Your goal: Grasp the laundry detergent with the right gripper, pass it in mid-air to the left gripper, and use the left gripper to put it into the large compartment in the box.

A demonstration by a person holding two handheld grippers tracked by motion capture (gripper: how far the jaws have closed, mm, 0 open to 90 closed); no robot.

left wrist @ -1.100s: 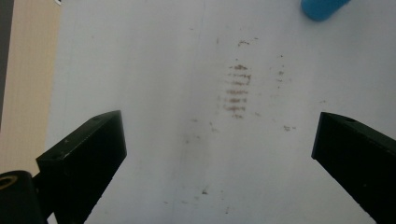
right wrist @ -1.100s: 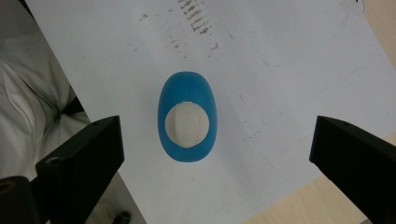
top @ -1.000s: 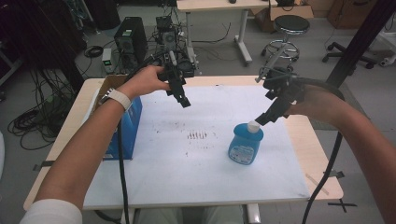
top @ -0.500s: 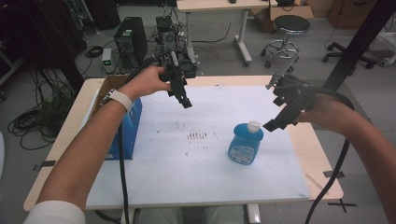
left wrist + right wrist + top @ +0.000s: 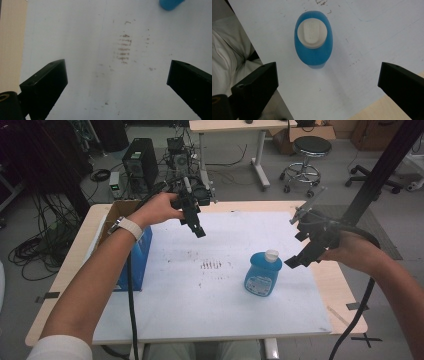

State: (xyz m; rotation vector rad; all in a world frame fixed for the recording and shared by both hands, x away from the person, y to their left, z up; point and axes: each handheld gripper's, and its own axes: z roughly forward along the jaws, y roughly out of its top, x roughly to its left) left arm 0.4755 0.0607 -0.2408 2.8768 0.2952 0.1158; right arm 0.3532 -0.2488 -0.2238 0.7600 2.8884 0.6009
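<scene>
A blue bottle [image 5: 263,275] with a white cap [image 5: 271,254] stands upright on the white mat [image 5: 200,310], right of centre. My right gripper [image 5: 296,242] hovers just right of it, open and empty, apart from the bottle. The right gripper view looks straight down on the bottle [image 5: 313,53] and its cap [image 5: 312,33], ahead of the wide-spread jaws of the right gripper [image 5: 327,82]. My left gripper [image 5: 196,227] hangs open over the mat's far left part. In the left gripper view, the left gripper [image 5: 116,80] is empty above brown smudges [image 5: 124,48], and the bottle's edge [image 5: 170,3] shows at the top.
A blue box [image 5: 140,255] stands at the table's left edge, by the left forearm. Bare wooden tabletop [image 5: 345,295] borders the mat on the right. Beyond the far edge are computer gear [image 5: 140,162], a stool [image 5: 310,145] and a black post [image 5: 380,175].
The right gripper has drawn back to the right, away from the bottle's cap. The bottle stays where it was, and the left gripper has hardly moved.
</scene>
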